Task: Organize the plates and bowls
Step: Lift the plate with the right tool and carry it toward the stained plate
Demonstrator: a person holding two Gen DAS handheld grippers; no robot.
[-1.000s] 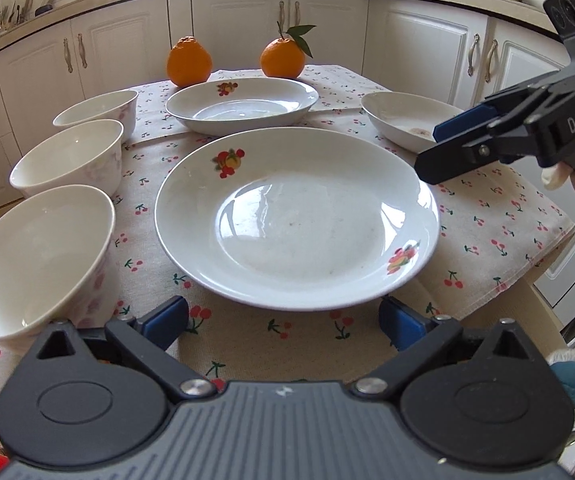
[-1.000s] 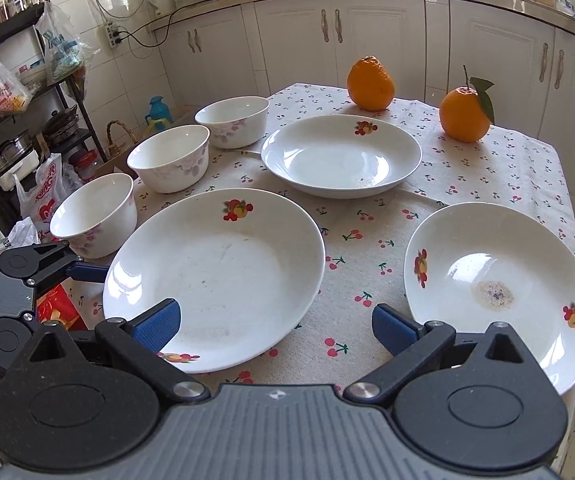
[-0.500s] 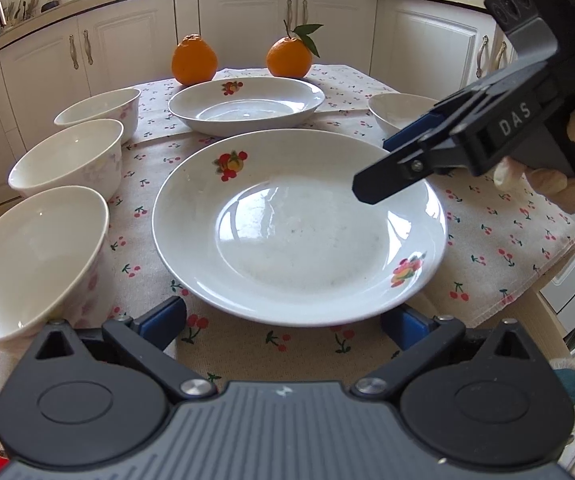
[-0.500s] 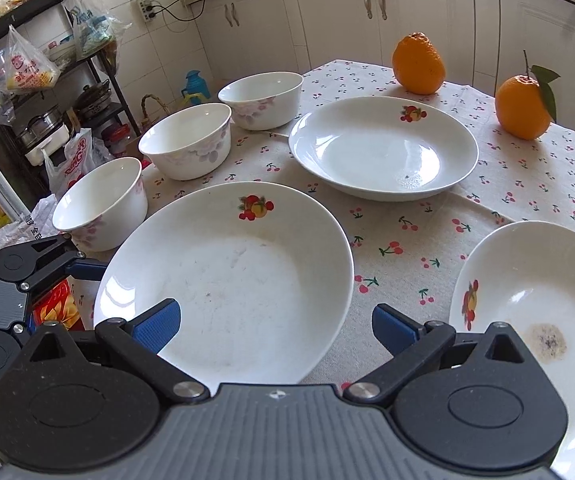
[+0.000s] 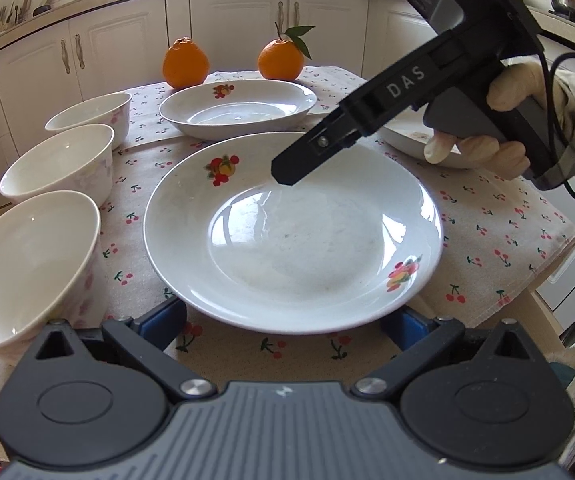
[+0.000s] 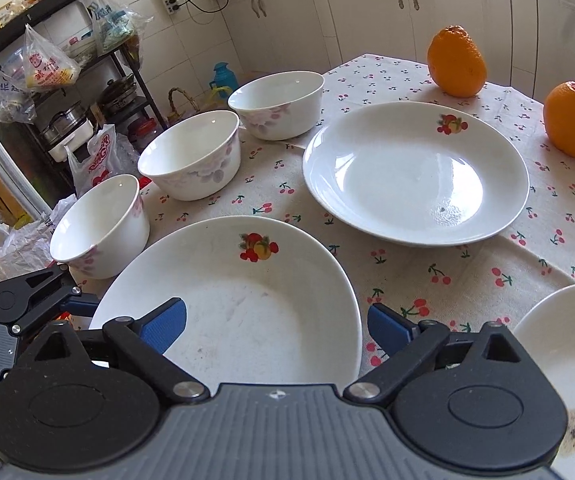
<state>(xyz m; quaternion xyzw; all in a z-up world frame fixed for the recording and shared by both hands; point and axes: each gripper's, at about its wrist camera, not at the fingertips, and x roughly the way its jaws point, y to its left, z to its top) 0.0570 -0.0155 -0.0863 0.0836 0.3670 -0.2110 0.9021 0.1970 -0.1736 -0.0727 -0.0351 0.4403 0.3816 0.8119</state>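
White "DAS" lettering marks the right gripper [image 5: 287, 176], fingers apart, closing, empty.

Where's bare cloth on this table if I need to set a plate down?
The widest bare tablecloth lies between the near plate, the far plate and the stained plate. A thinner strip runs beyond the far plate, beside the oranges. The side with the three bowls is crowded.

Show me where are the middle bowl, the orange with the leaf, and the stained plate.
middle bowl [image 6: 191, 160]: right wrist view, inner wall.
orange with the leaf [image 5: 281, 60]: left wrist view, front of the fruit.
stained plate [image 6: 567, 364]: right wrist view, white inner surface.
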